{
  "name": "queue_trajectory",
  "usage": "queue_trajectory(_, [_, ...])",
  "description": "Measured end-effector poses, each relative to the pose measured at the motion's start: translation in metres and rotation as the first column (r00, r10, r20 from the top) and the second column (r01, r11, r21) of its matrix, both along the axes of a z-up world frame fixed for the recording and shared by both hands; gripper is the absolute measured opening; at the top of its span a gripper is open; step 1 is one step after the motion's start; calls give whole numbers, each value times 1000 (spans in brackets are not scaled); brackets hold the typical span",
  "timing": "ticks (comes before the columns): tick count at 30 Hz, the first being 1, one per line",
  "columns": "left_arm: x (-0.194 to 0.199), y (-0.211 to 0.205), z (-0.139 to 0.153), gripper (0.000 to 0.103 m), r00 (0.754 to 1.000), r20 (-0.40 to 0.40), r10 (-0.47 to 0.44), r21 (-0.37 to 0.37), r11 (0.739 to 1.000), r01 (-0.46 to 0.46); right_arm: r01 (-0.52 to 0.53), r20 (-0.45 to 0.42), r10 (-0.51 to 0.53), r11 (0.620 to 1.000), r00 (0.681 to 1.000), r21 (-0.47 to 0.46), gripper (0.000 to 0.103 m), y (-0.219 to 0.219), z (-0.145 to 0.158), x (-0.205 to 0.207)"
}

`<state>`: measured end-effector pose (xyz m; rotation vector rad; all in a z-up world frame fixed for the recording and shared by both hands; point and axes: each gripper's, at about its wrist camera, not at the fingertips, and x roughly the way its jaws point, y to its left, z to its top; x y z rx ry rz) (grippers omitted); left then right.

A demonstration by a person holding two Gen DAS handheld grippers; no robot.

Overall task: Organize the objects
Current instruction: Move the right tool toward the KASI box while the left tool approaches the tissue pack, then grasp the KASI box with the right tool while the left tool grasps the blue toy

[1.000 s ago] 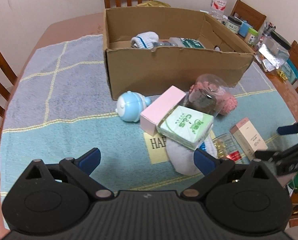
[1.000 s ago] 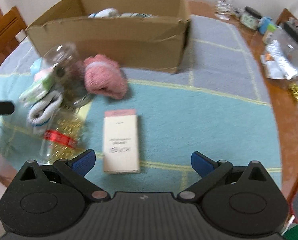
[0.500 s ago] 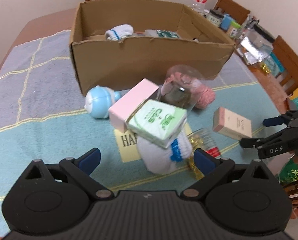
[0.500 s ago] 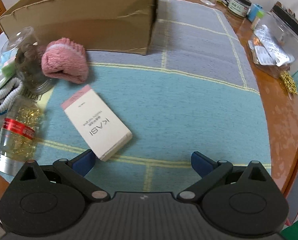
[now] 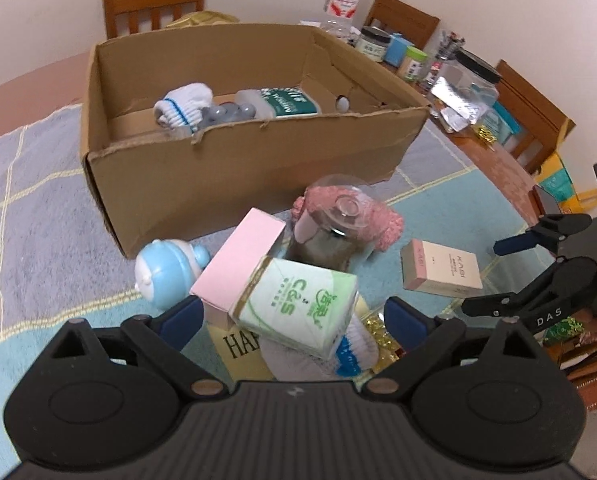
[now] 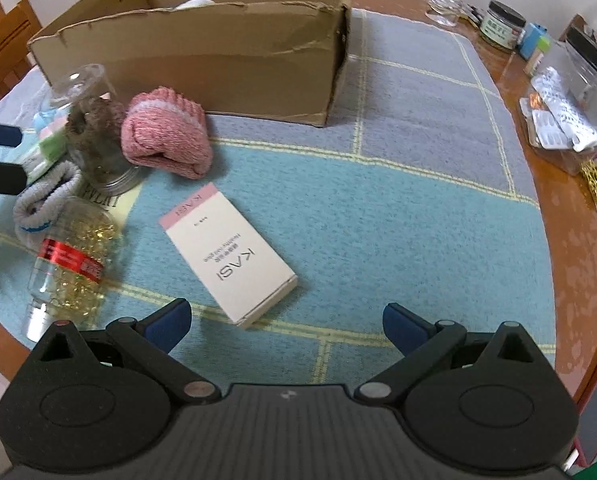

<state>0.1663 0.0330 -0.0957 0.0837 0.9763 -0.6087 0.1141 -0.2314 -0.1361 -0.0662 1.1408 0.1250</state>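
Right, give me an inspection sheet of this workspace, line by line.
Surface: round wooden table under a blue-grey checked mat.
Job's things: open cardboard box holding a white sock and a packet; outside it, KASI carton, pink sock, pink box, green tissue pack, blue toy, capsule bottle, clear jar.
Clutter: water bottle, small jars and blister packs along the far edge.
Grippers: left gripper closing around the tissue pack, pads not yet pressing; right gripper open over the carton.
Cables: nothing seen.
Surroundings: wooden chairs, plain wall.
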Motion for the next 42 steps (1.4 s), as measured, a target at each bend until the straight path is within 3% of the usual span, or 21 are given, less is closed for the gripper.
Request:
queue_trajectory(3, [-1, 6, 3, 96, 999, 18, 36, 10, 999, -36, -11, 6, 11, 1000, 1000, 2, 103, 0, 3, -2])
queue_trajectory(6, [4, 20, 9, 96, 987, 19, 159, -1, 987, -159, 2, 13, -2, 1000, 1000, -5, 103, -2, 4, -2])
queue_trajectory(10, [14, 39, 13, 97, 944, 41, 326, -43, 945, -324, 19, 18, -19, 1000, 1000, 4, 103, -4, 5, 0])
queue_trajectory(14, [35, 43, 0, 96, 904, 9, 427, -37, 904, -427, 5, 27, -5, 1000, 1000, 14, 103, -1, 6, 4])
queue_trajectory(20, [56, 33, -17, 96, 902, 5, 431, 6, 902, -431, -31, 8, 32, 999, 999, -34, 103, 8, -7, 12])
queue_trajectory(30, [57, 41, -27, 97, 893, -6, 449, 109, 888, -446, 30, -18, -31, 998, 999, -55, 103, -16, -12, 7])
queue_trajectory(36, [49, 46, -23, 97, 919, 10, 393, 147, 909, -390, 55, -19, -56, 996, 998, -66, 103, -29, -10, 11])
queue_trajectory(39, [52, 40, -24, 97, 921, -8, 390, 113, 915, -387, 37, -18, -38, 997, 999, -63, 103, -25, -8, 10])
queue_trajectory(42, [64, 35, -29, 97, 903, -41, 428, 70, 903, -425, 23, -17, -24, 998, 1000, -53, 103, -18, -7, 10])
